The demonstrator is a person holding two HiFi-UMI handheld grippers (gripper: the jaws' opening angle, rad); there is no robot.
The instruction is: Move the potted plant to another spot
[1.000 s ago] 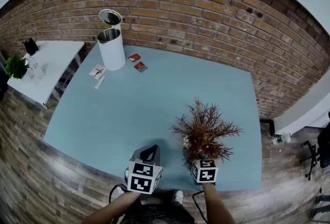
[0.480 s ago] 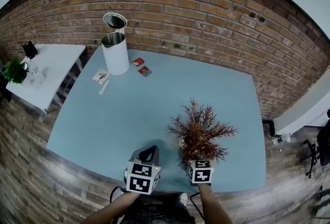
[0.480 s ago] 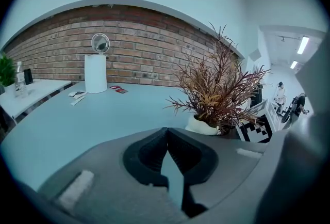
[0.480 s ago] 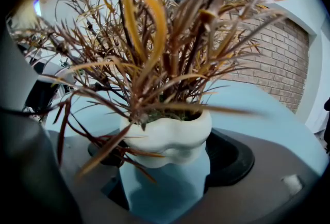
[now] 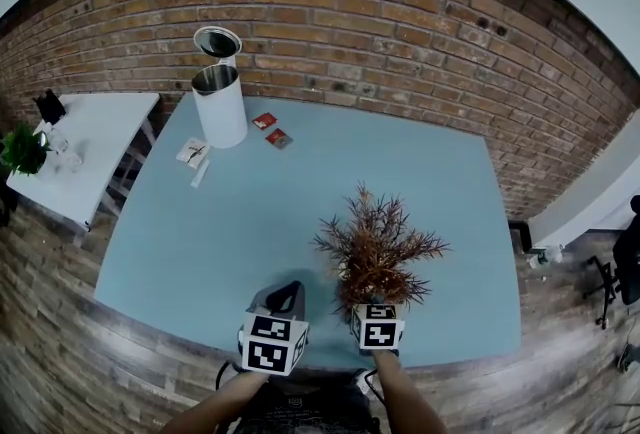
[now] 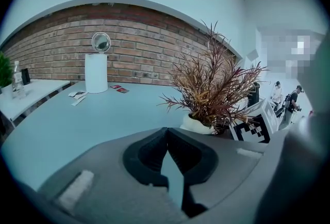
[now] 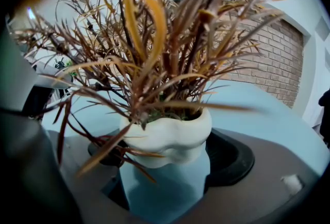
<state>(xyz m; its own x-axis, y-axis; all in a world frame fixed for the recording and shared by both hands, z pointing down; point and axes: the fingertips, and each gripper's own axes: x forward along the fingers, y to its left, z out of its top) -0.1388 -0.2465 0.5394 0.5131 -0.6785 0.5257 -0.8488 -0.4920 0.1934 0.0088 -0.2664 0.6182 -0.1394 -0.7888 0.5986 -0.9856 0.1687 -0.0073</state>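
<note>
Your right gripper clamps the rust-leaved white-potted plant; your left gripper is pinched closed, empty. Tilt mid-carry and the pot may slip.

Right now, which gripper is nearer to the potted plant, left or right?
Right. The right gripper holds the potted plant by its pot, between its jaws. The left gripper sits apart on the plant's left, jaws together on nothing.

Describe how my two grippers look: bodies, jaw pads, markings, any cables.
Both the left gripper and right gripper have broad grey bodies with black, curved jaw pads. Each carries a white cube printed with black square markers. A thin dark cable trails below the left one. No sleeves show.
</note>
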